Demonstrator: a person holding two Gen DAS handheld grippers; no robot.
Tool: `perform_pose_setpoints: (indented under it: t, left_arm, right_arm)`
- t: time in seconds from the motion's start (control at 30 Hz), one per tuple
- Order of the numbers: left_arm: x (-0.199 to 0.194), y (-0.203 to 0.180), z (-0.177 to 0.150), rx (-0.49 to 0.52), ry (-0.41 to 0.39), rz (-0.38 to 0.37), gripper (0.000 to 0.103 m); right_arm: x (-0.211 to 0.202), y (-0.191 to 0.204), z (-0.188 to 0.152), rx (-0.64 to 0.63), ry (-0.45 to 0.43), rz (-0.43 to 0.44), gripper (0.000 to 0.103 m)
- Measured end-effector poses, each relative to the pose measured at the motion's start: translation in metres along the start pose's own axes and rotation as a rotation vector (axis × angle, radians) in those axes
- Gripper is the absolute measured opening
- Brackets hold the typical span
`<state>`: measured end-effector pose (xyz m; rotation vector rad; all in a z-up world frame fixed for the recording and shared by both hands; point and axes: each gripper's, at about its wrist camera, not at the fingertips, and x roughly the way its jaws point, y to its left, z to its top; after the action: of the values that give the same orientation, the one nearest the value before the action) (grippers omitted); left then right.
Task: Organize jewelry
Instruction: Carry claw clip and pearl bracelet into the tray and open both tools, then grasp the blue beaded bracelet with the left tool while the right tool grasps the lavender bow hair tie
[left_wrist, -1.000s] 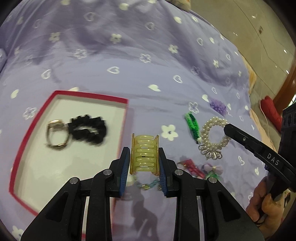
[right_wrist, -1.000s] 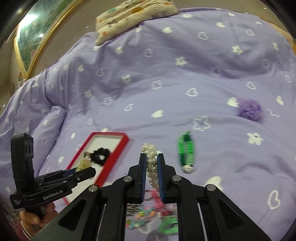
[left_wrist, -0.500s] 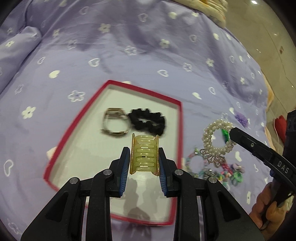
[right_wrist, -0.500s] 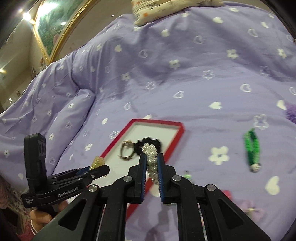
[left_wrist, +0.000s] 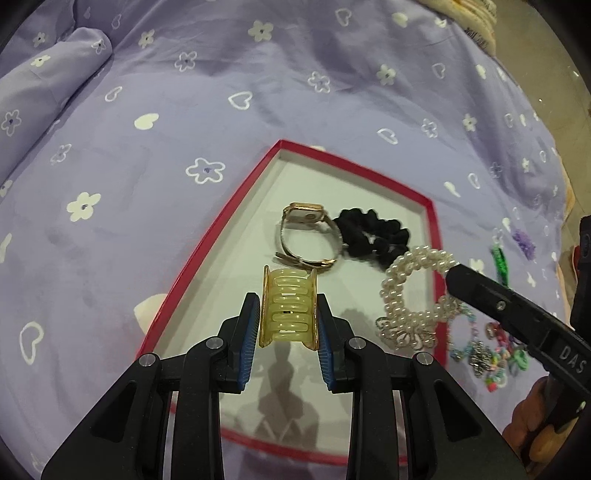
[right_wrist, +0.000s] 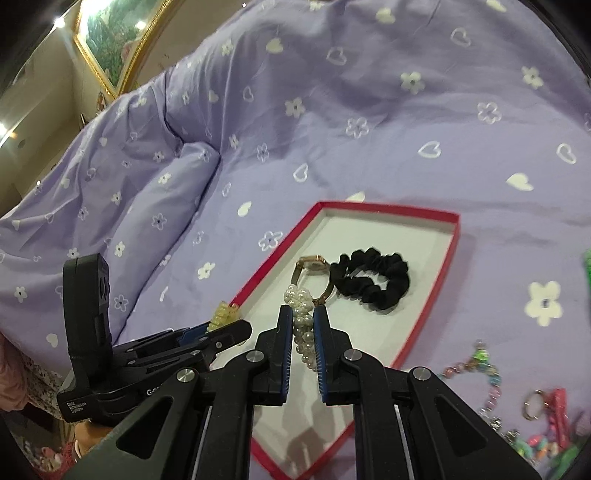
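My left gripper (left_wrist: 288, 314) is shut on a yellow hair claw (left_wrist: 289, 306) and holds it above the near part of a red-rimmed white tray (left_wrist: 229, 221). My right gripper (right_wrist: 302, 325) is shut on a pearl bracelet (right_wrist: 303, 317), which also shows in the left wrist view (left_wrist: 410, 295), above the tray's right side (right_wrist: 448, 254). In the tray lie a gold watch (left_wrist: 306, 236) and a black scrunchie (left_wrist: 373, 236). The left gripper (right_wrist: 225, 328) with the claw (right_wrist: 223, 315) shows at left in the right wrist view.
The tray sits on a purple bedspread (left_wrist: 184, 110) with white hearts and flowers. A pile of colourful jewelry (left_wrist: 487, 354) lies right of the tray, also in the right wrist view (right_wrist: 517, 406). A green item (left_wrist: 500, 262) and a purple scrunchie (left_wrist: 524, 242) lie farther right.
Both grippers have moved left from the jewelry pile to above the tray, carrying the claw and the pearl bracelet. The tray now looms closer in both views.
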<state>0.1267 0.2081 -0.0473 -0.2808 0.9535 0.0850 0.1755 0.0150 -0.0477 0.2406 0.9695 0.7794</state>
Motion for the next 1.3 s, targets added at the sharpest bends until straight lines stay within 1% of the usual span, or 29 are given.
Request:
perform_pose_setpoints:
  t: [0.13, 0.43, 0.63, 0.87, 1.03, 1.1, 1.13, 1.17, 1.23, 1.3]
  left_arm:
    - [0.021, 0.001, 0.006, 0.014, 0.028, 0.015, 0.027]
    - [0.049, 0.000, 0.012, 0.042, 0.082, 0.042, 0.027]
    - [0.051, -0.004, 0.012, 0.055, 0.079, 0.057, 0.027]
    - [0.050, -0.008, 0.011, 0.061, 0.078, 0.078, 0.027]
    - [0.050, -0.007, 0.011, 0.048, 0.077, 0.082, 0.032]
    - [0.049, -0.006, 0.011, 0.041, 0.078, 0.083, 0.033]
    - [0.048, -0.005, 0.011, 0.038, 0.076, 0.082, 0.036]
    - [0.046, -0.004, 0.011, 0.034, 0.073, 0.083, 0.040]
    - [0.041, -0.004, 0.011, 0.026, 0.064, 0.083, 0.043]
    - [0.036, -0.003, 0.010, 0.020, 0.054, 0.081, 0.045]
  right_arm:
    - [0.023, -0.013, 0.003, 0.010, 0.038, -0.038, 0.011]
    - [0.045, -0.031, 0.008, -0.007, 0.093, -0.122, 0.011]
    - [0.051, -0.034, 0.008, -0.019, 0.128, -0.145, 0.011]
    - [0.053, -0.031, 0.006, -0.034, 0.145, -0.156, 0.015]
    - [0.055, -0.031, 0.007, -0.031, 0.149, -0.157, 0.016]
    - [0.054, -0.031, 0.008, -0.027, 0.147, -0.152, 0.019]
    - [0.054, -0.031, 0.008, -0.023, 0.146, -0.149, 0.022]
    - [0.053, -0.031, 0.008, -0.019, 0.144, -0.145, 0.029]
    - [0.048, -0.029, 0.008, -0.016, 0.134, -0.135, 0.035]
    - [0.041, -0.027, 0.008, -0.014, 0.122, -0.129, 0.035]
